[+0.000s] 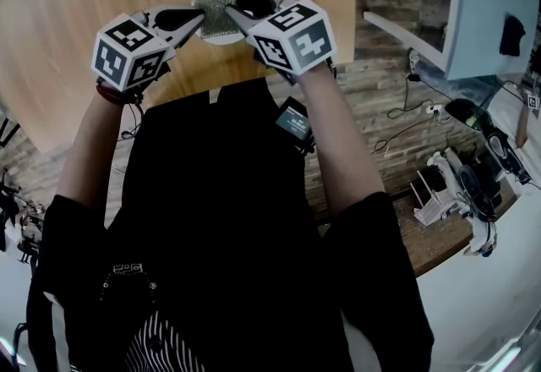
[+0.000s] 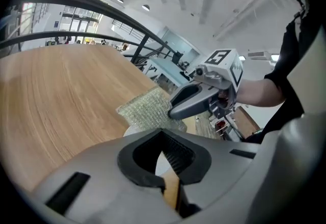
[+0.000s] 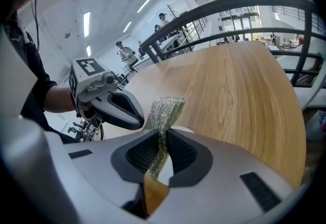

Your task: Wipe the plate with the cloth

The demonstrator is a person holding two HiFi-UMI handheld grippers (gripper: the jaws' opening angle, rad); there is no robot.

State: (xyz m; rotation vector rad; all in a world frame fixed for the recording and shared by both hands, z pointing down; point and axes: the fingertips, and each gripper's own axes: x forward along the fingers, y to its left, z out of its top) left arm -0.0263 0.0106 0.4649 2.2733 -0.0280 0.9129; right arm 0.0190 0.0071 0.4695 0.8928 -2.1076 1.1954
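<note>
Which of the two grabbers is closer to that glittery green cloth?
Right. The right gripper pinches the cloth between its jaws. The left gripper sits just beside the cloth, its jaws on the plate rim.

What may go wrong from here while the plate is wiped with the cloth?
The right claw pinches only a small part of the cloth, so the cloth may slip out during rubbing. The plate sits near the edge of the table, and the left claw seems to hold only its rim; a hard push might tilt it or slide it off.
</note>
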